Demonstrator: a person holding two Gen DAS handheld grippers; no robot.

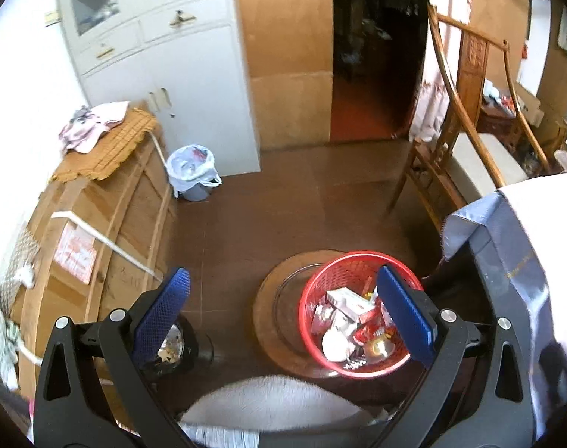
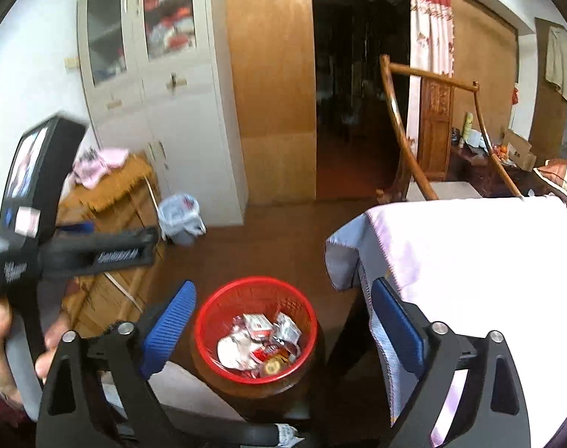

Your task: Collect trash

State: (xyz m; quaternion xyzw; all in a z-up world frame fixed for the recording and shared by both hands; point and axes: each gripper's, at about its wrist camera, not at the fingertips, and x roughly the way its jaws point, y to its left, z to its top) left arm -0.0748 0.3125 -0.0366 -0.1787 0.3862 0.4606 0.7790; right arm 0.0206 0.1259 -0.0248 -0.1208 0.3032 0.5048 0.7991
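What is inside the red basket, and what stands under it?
The red basket holds wrappers and small packets, red, white and silver, with a white disc. It stands on a round wooden stool. Lower trash and the basket's bottom are covered.

- Right gripper point(image 2: 279, 321): jaws spread wide, nothing held between the blue pads.
- Red basket point(image 2: 256, 330) on a round wooden stool point(image 2: 257, 390), filled with wrappers point(image 2: 261, 341).
- Left gripper point(image 2: 74, 250) seen far left, blurred, state unclear.
- Cloth-covered table point(image 2: 470, 246) at right.
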